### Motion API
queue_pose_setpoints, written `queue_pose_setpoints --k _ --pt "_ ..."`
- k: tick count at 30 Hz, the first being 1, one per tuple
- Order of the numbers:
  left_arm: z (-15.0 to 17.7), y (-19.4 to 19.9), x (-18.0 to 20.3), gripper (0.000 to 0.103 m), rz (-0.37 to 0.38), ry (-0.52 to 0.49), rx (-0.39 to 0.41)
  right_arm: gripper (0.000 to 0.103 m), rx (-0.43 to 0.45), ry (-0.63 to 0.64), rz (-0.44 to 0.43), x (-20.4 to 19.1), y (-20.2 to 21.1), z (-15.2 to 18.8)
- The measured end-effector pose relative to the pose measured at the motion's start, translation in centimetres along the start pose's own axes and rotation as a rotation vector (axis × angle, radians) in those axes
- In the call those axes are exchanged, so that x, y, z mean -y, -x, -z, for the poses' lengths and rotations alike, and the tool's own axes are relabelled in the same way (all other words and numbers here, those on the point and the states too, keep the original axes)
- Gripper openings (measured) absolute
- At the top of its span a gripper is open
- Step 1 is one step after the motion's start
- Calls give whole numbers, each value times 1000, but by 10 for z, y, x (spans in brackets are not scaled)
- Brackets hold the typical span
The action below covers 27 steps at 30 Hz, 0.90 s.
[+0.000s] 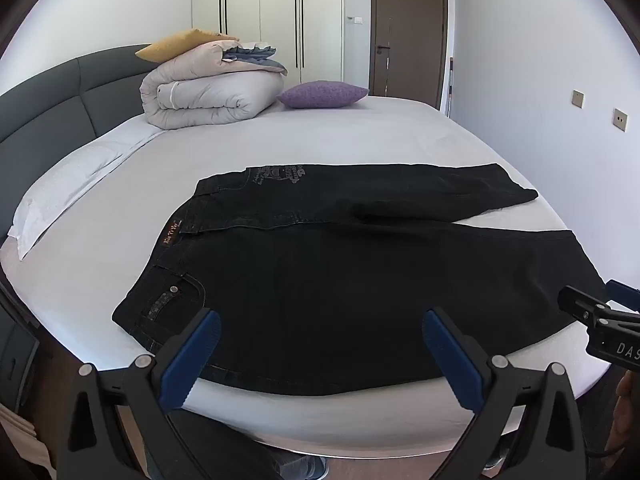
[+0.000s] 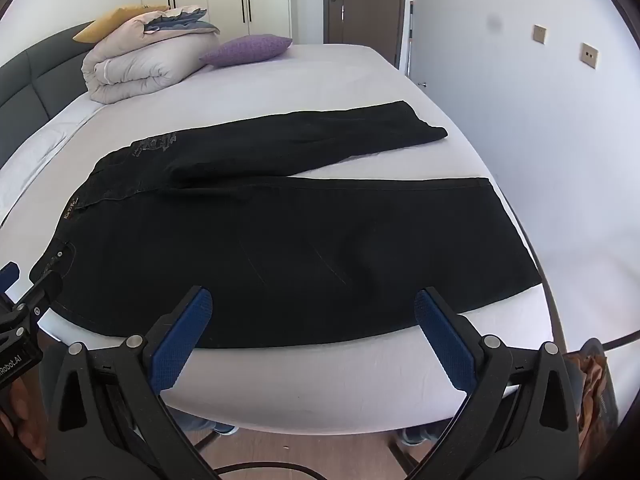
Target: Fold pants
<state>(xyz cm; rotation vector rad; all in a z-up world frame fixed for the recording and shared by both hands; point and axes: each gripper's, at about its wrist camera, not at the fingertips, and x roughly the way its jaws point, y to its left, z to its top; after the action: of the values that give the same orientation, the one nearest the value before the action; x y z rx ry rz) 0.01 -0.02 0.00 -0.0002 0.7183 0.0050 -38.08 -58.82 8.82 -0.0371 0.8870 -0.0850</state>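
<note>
Pants (image 1: 340,292) of black denim lie flat across the near part of the bed (image 1: 320,136), waistband to the left and hems to the right, the two legs splayed apart in a narrow V with a wedge of white sheet between them. Nothing is folded yet, so the work seems to stand at its very start: the approach before the first fold. Left tongs (image 1: 322,356) hang spread wide above the near edge by the hip and pocket, pinching nothing; right tongs (image 2: 312,336) are likewise spread and empty over the near leg, further toward the hem. Next, I judge, each must come down and nip the near edge, one at the waistband and one near the hem, then carry that leg over onto the far one so the seams line up.
</note>
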Motion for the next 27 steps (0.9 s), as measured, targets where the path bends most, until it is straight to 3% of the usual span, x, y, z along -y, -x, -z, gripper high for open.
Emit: queue_pose_setpoints --k 27 --pt "3 -6 1 103 3 -5 0 103 -15 -1 -8 -4 -7 4"
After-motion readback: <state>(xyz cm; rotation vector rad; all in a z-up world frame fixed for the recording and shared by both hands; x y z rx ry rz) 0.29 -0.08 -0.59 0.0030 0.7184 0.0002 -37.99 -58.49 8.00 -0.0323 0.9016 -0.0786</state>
